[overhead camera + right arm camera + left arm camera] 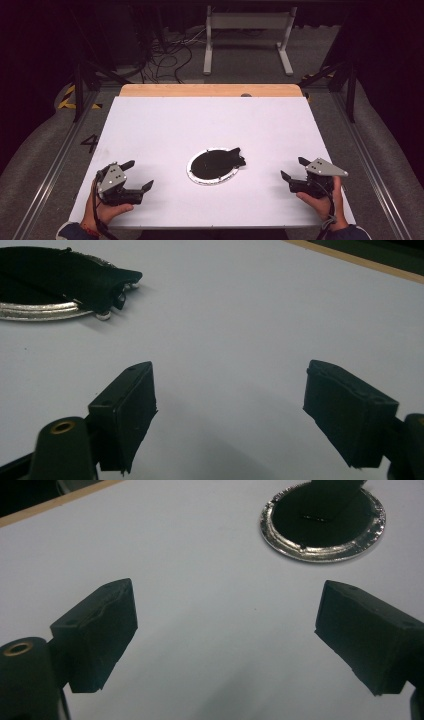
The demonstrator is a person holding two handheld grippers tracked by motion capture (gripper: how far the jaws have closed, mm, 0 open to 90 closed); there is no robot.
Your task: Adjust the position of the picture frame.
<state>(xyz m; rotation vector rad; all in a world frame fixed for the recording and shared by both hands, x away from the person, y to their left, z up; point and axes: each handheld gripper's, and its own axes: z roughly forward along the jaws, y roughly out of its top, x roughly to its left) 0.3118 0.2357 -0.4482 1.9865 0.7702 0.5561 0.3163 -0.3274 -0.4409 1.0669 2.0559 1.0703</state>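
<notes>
Numeral 4 (90,143) on floor beside table (150,125).

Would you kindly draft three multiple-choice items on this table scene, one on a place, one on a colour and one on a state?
1. Where does the round dish lie?
A. Near the middle of the white table top, between the two grippers
B. At the far wooden edge
C. Under the left gripper

2. What colour is the dish's rim?
A. Red
B. Silver
C. Blue

3. How do the jaws of the left gripper and the right gripper stand?
A. Both shut on the dish
B. One open, one shut
C. Both open, nothing between them

Answers: 1 A, the high view shows it mid-table between the hands. 2 B, both gripper views show a shiny silver rim around the black object that lies in it. 3 C, each gripper view shows bare table between spread jaws.
</notes>
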